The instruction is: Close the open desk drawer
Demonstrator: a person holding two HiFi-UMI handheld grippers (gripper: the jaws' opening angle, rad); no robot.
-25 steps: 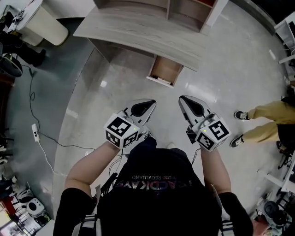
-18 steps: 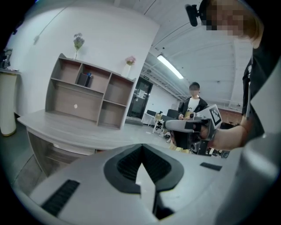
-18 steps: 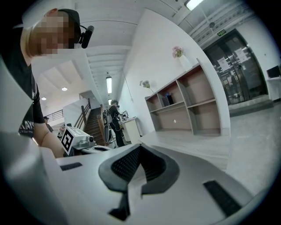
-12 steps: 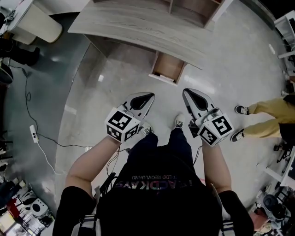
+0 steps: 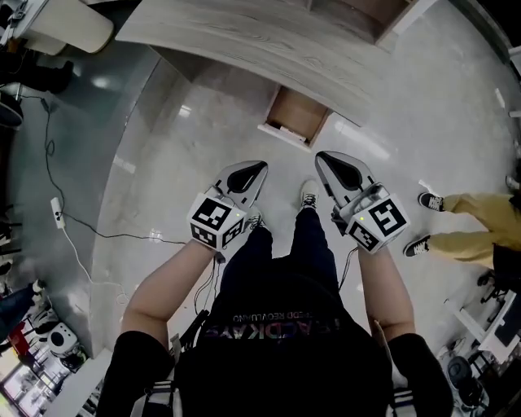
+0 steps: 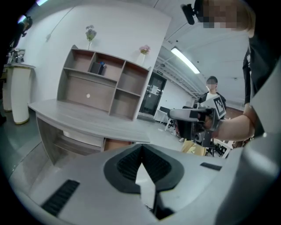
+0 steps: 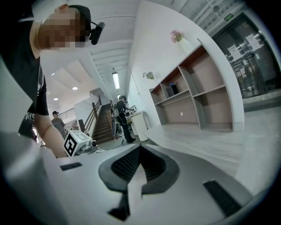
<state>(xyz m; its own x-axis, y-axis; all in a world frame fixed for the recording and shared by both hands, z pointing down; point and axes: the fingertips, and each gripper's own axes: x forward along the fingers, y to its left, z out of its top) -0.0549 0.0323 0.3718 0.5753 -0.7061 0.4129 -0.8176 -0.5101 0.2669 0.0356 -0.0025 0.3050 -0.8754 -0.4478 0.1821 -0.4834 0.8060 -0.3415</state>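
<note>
The grey wooden desk (image 5: 269,49) runs across the top of the head view. Its open drawer (image 5: 295,114) sticks out from under the top, brown inside, its white front (image 5: 285,135) towards me. My left gripper (image 5: 259,167) and right gripper (image 5: 321,156) are held side by side above the floor, short of the drawer front. Both are shut with nothing in them. In the left gripper view the shut left gripper (image 6: 141,148) points at the desk (image 6: 88,121), and the drawer (image 6: 116,144) shows beneath it. The right gripper (image 7: 139,149) aims along the desk top (image 7: 197,140).
A shelf unit (image 6: 105,83) stands on the desk. A person in yellow trousers (image 5: 472,213) stands at the right. A cable and power strip (image 5: 57,210) lie on the floor at the left, a white bin (image 5: 65,24) at the top left. My own shoe (image 5: 308,194) is between the grippers.
I have stepped towards the desk; the drawer now lies closer to both grippers. Both grippers stay shut and side by side.
</note>
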